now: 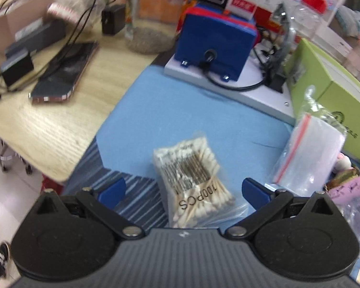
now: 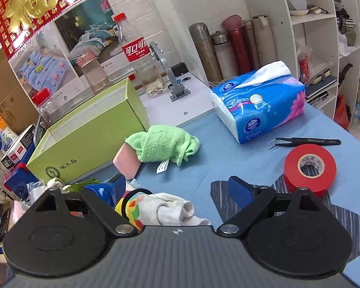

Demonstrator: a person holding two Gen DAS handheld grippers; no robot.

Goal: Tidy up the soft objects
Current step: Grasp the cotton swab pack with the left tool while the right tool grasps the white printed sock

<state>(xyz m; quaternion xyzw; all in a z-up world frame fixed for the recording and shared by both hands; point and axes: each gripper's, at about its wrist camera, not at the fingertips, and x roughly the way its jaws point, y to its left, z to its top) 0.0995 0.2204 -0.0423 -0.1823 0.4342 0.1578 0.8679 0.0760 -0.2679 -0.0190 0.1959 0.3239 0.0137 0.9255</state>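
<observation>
In the left wrist view my left gripper (image 1: 183, 192) is open, its blue fingers on either side of a bag of cotton swabs (image 1: 194, 180) marked 100PCS that lies on the blue mat (image 1: 180, 110). A clear zip bag (image 1: 309, 153) leans at the right beside the green box (image 1: 328, 84). In the right wrist view my right gripper (image 2: 180, 189) is open above a white and colourful cloth (image 2: 165, 208). A green towel (image 2: 163, 145) lies over a pink sponge (image 2: 127, 163) next to the green box (image 2: 88, 132). A blue tissue pack (image 2: 259, 100) sits further back.
A blue machine (image 1: 216, 45) on a white base stands behind the mat. A phone (image 1: 64, 69), adapters and cables lie on the wooden table at left. Red tape (image 2: 309, 165) and black tweezers (image 2: 304, 141) lie at right. Bottles (image 2: 136, 48) and flasks (image 2: 237, 43) stand at the back.
</observation>
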